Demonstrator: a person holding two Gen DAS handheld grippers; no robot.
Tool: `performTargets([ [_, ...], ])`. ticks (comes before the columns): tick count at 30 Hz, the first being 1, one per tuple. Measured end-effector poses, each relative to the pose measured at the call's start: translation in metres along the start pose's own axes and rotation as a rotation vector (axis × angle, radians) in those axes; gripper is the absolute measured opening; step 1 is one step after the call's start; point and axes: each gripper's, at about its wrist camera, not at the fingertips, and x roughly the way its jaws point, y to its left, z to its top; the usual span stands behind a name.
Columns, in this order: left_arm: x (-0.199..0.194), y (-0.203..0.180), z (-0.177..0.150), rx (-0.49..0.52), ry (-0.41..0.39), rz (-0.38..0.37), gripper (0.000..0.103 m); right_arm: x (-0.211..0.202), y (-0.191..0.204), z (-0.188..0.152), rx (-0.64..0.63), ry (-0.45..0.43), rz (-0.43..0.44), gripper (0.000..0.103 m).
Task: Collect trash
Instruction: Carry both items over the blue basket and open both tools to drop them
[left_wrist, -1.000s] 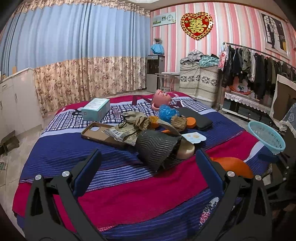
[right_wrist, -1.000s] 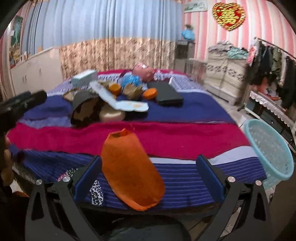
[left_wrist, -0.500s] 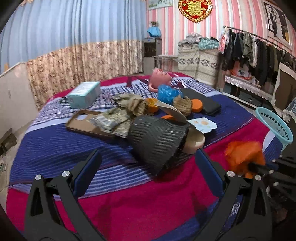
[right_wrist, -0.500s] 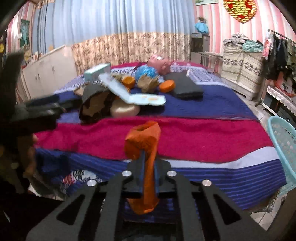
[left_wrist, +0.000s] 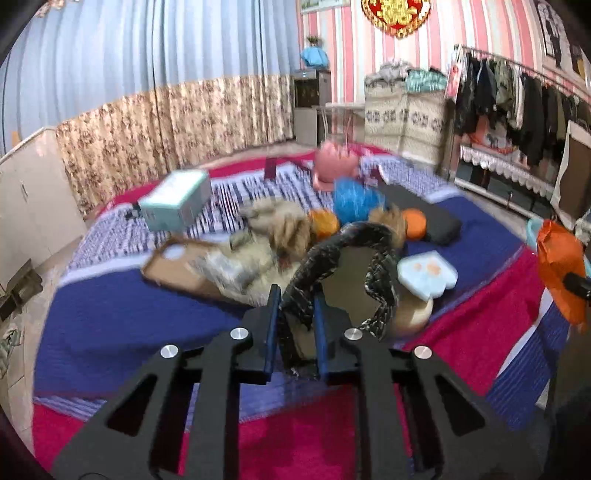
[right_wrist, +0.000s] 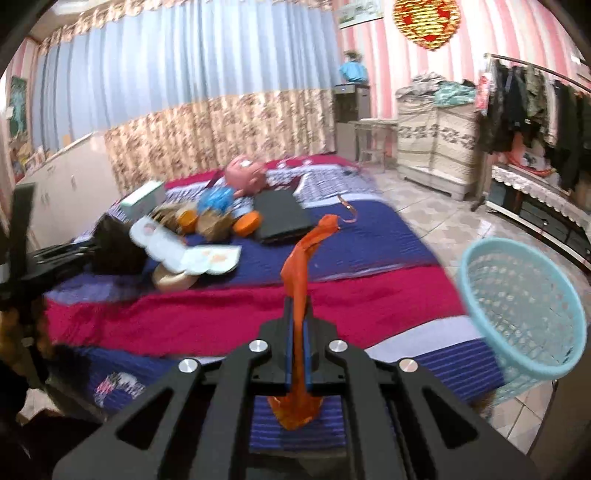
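Observation:
My left gripper (left_wrist: 295, 317) is shut on the rim of a dark woven bag (left_wrist: 347, 254) that stands open on the bed. My right gripper (right_wrist: 298, 328) is shut on an orange plastic bag (right_wrist: 301, 258) and holds it up above the bed's near edge; the bag also shows at the right in the left wrist view (left_wrist: 561, 269). A light blue mesh basket (right_wrist: 524, 310) stands on the floor to the right of the bed.
The striped red and blue bed (right_wrist: 229, 314) holds a pile: a teal box (left_wrist: 173, 199), a brown tray (left_wrist: 177, 269), a blue wrapper ball (left_wrist: 354, 199), orange lids (left_wrist: 413, 223), a white foam tray (left_wrist: 428, 273), a black pad (right_wrist: 280, 218). A clothes rack (left_wrist: 517, 103) stands at right.
My left gripper has closed on the dark bag's rim and moved in close. My right gripper has lifted the orange bag and swung right, so the blue basket is nearer.

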Motion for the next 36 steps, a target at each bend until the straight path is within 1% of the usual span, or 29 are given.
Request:
performTargets([
  [2,-0.012,-0.002,0.018,0.008,-0.054,0.02,0.015,-0.007,-0.016,0.008,0.028,-0.027,-0.024,0.004],
  [6,-0.022,-0.02,0.051,0.02,-0.119,-0.004,0.015,-0.019,-0.046,0.022,0.058,-0.068,-0.079,0.004],
  [8,-0.021,-0.038,0.065,0.031,-0.14,-0.027,0.015,-0.023,-0.067,0.032,0.087,-0.085,-0.107,0.004],
  [10,-0.02,-0.065,0.08,0.042,-0.171,-0.06,0.015,-0.027,-0.085,0.039,0.105,-0.1,-0.14,0.004],
  [12,-0.016,-0.097,0.091,0.05,-0.196,-0.119,0.015,-0.03,-0.114,0.048,0.145,-0.117,-0.178,0.004],
  [13,-0.015,-0.111,0.093,0.057,-0.198,-0.137,0.015,-0.029,-0.128,0.052,0.167,-0.122,-0.198,0.004],
  [16,-0.002,-0.163,0.1,0.075,-0.186,-0.228,0.015,-0.026,-0.159,0.061,0.184,-0.111,-0.271,0.004],
  [17,0.002,-0.175,0.101,0.077,-0.179,-0.247,0.015,-0.024,-0.171,0.062,0.195,-0.111,-0.302,0.004],
  [19,0.012,-0.207,0.102,0.101,-0.172,-0.279,0.015,-0.024,-0.191,0.058,0.248,-0.123,-0.335,0.004],
  [20,0.017,-0.223,0.104,0.104,-0.165,-0.307,0.015,-0.024,-0.196,0.054,0.261,-0.125,-0.347,0.004],
  [22,0.028,-0.242,0.103,0.103,-0.14,-0.351,0.015,-0.025,-0.206,0.045,0.277,-0.114,-0.379,0.004],
  [24,0.038,-0.271,0.101,0.119,-0.115,-0.386,0.015,-0.027,-0.215,0.04,0.272,-0.105,-0.403,0.004],
  [26,0.047,-0.292,0.097,0.135,-0.098,-0.413,0.015,-0.033,-0.221,0.036,0.256,-0.1,-0.443,0.004],
  [28,0.053,-0.32,0.09,0.162,-0.084,-0.449,0.015,-0.036,-0.228,0.03,0.264,-0.094,-0.465,0.004],
  [33,0.067,-0.381,0.071,0.247,-0.06,-0.507,0.016,-0.038,-0.258,0.014,0.329,-0.079,-0.496,0.004],
  [36,0.071,-0.407,0.062,0.288,-0.06,-0.527,0.016,-0.038,-0.264,0.01,0.36,-0.084,-0.5,0.004],
])
